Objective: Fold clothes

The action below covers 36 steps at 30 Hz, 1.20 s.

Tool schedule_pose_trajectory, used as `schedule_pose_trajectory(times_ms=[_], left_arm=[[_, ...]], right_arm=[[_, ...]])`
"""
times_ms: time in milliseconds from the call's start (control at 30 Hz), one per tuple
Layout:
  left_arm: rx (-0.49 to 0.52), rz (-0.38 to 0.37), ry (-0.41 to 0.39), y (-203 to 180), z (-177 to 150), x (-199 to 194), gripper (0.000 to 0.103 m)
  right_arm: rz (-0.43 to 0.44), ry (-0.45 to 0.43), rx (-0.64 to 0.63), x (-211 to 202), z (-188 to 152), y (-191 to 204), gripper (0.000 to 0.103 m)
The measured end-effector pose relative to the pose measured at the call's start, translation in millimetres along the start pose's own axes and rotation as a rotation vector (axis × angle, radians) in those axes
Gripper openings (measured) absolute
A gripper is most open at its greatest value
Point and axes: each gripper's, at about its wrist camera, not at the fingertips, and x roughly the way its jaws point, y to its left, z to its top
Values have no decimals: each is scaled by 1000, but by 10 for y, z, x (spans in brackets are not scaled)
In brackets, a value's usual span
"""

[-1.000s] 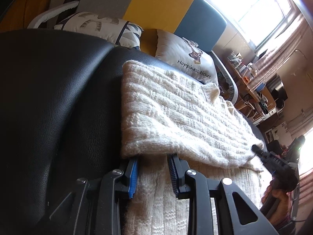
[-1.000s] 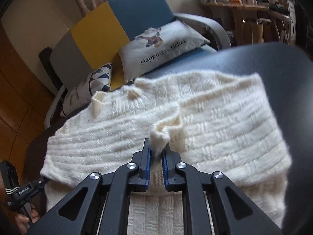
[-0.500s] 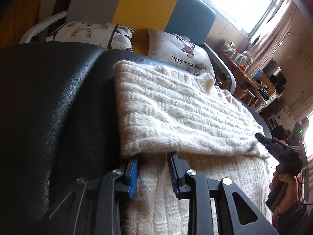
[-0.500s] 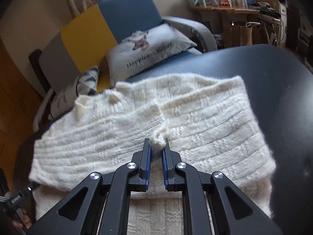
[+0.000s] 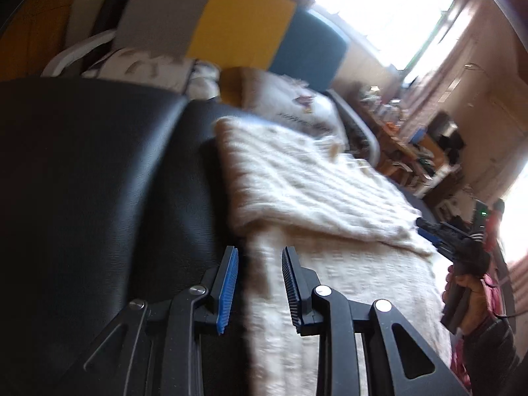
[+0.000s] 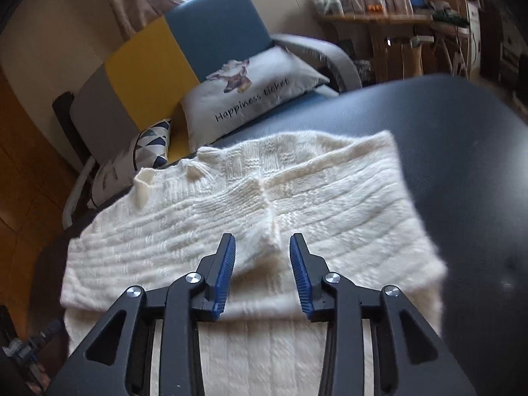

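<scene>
Left wrist view, blurred by motion. Cream knit sweater spread on a dark leather surface, upper part already folded down over the lower part, fold edge running from 9 o'clock toward 3 o'clock. Left gripper at 6 o'clock, jaws parted and empty, no longer tucked under the folded edge as half a second ago but drawn back clear of it. Sweater's left side edge visible between the open pads, unpressed. At 3 o'clock, right gripper in a hand, tips just beside the sweater's far corner.

Right wrist view, sharper. Right gripper at 6 o'clock, jaws opening. Small pinch of knit clamped between the pads a second ago now released, standing as a soft ridge in the gap, touching neither pad. Folded layer lying flat across the sweater's middle. Behind, at 12 o'clock, a printed cushion on a blue, yellow and grey sofa.

Likely meaning: this fold set down and let go, both tools free for the next fold.
</scene>
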Motion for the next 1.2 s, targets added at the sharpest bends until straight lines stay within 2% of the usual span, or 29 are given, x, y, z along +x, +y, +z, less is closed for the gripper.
schedule_pose_trajectory(times_ms=[100,300,500,600,667,833,967,1000,1067,1133,1200], left_arm=[[26,-31,16,-114,-32,86,27],[-29,-75,7,-180,5,252,27],[-65,-51,36,-82,-103,375,27],[-86,-78,26,-26,-169,369,27],[-99,-88,28,-2,-170,373,27],[-87,-98,32,0,-178,391,27],[-114,-127,31,50,-175,411,27],[-117,-132,30,57,-177,413,27],[-120,-136,31,62,-181,418,27],[-119,-132,31,53,-186,423,27],[-116,-128,29,42,-193,426,27]], right_arm=[[34,-14,-65,-182,-110,107,37],[192,65,-305,-162,-315,824,37],[359,131,-546,160,-232,1885,37],[413,164,-617,428,-52,2356,37],[463,242,-652,685,46,2639,37],[495,383,-760,1216,60,3211,52],[350,413,-935,1502,-149,3501,53],[312,419,-986,1554,-221,3559,45],[302,406,-1074,1536,-378,3646,16],[281,338,-1119,1449,-401,3671,13],[256,275,-1061,1450,-255,3633,13]])
